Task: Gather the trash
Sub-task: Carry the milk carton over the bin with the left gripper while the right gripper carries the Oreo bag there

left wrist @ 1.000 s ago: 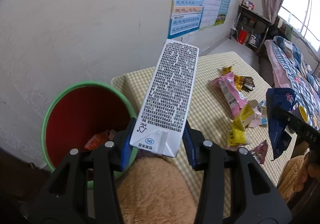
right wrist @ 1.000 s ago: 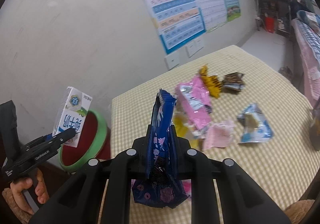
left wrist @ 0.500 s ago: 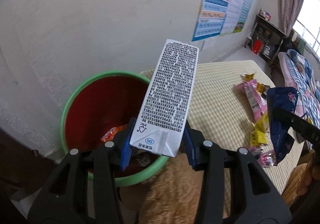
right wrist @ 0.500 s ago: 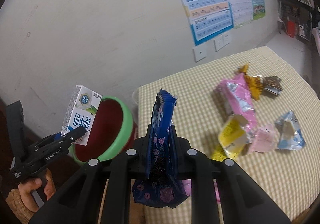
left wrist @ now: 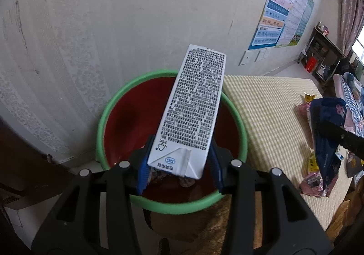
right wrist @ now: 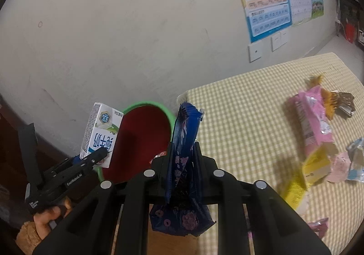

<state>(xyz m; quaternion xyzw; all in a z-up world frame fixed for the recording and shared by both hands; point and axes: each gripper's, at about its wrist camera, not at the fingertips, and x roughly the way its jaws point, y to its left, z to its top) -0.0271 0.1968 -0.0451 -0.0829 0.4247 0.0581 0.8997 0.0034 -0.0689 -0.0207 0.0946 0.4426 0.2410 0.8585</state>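
- The left gripper [left wrist: 179, 164] is clamped on the lower end of a white milk carton [left wrist: 193, 109], its blue pads pressed against the carton's two sides at the centre of the left wrist frame.
- The carton tilts up and away, its printed face toward the camera, and it hangs over the mouth of a red bin with a green rim [left wrist: 127, 86].
- A few wrappers lie at the bin's bottom, mostly hidden behind the carton.
- The right gripper [right wrist: 182, 154] pinches a dark blue snack bag [right wrist: 184, 141] upright at the lower centre of its frame.
- To the right, a yellow checked tablecloth [right wrist: 241, 123] carries a pink packet [right wrist: 314, 118] and a yellow wrapper [right wrist: 316, 164], near each other.
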